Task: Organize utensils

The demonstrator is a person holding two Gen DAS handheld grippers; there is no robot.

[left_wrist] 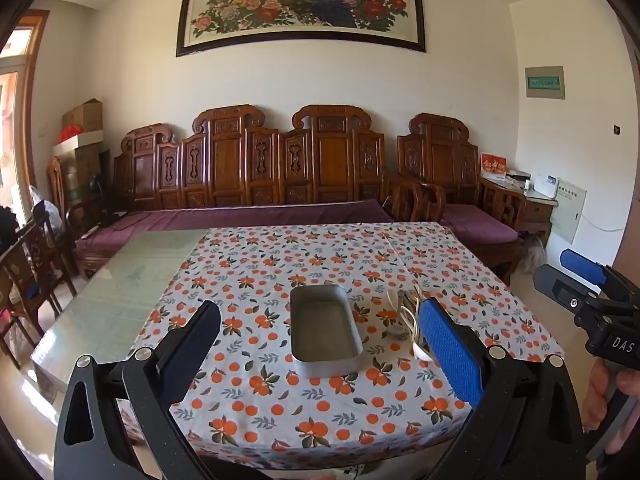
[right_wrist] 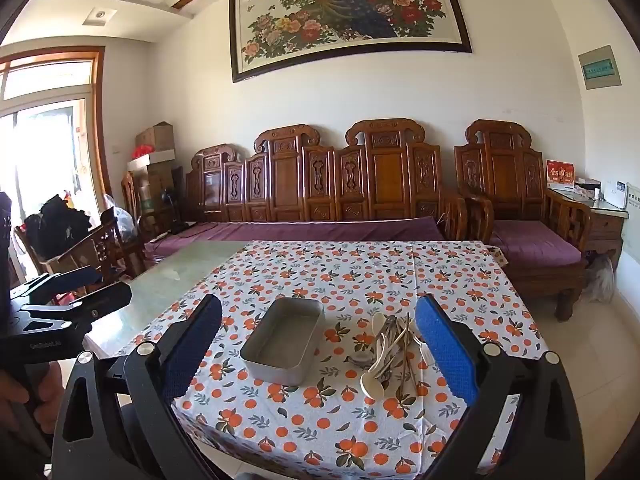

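Note:
An empty grey metal tray sits on the orange-patterned tablecloth. Right of it lies a pile of utensils: white spoons, a white fork and thin sticks; in the left wrist view the pile is partly hidden by my finger. My left gripper is open and empty, above the near edge of the table, facing the tray. My right gripper is open and empty, facing the tray and pile. Each gripper shows at the edge of the other's view.
The cloth covers the right part of a glass-topped table. A carved wooden sofa with purple cushions stands behind it. Wooden chairs stand at the left. An armchair stands at the far right.

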